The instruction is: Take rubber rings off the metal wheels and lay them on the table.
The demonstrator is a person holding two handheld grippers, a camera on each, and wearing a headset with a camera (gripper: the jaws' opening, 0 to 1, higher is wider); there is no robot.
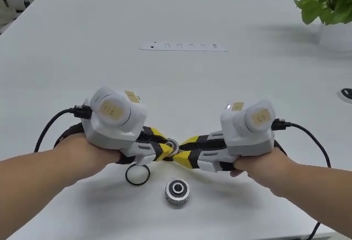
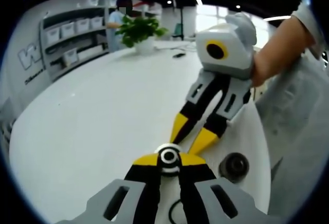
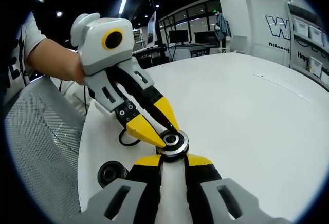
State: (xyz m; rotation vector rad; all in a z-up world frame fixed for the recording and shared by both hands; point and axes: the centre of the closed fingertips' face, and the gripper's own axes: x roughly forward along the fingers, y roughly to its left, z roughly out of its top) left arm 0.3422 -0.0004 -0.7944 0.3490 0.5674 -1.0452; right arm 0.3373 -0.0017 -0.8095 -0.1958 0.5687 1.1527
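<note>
Closest to the camera, at the bottom middle of the head view, a loose wheel [image 1: 177, 191] lies flat on the table [image 1: 231, 80]. A bare rubber ring [image 1: 137, 174] lies just up and left of it, so that one looks done.

Just above those two, the grippers meet nose to nose in the middle of the frame, with the held wheel [image 3: 172, 142] right at the junction. The left gripper [image 2: 169, 159] has its yellow tips pinched on either side of it. The right gripper [image 3: 173, 160] comes in from the opposite side, jaws a little apart and tips right at the wheel's edge. I can't tell if it's actually biting yet.

The wheel has a dark outer band, so I think its ring is still on. The two grippers share one line with the wheel between them, so I'd guess the ring peels off toward the right one.

A power strip [image 1: 183, 46] sits further back, near the top.
</note>
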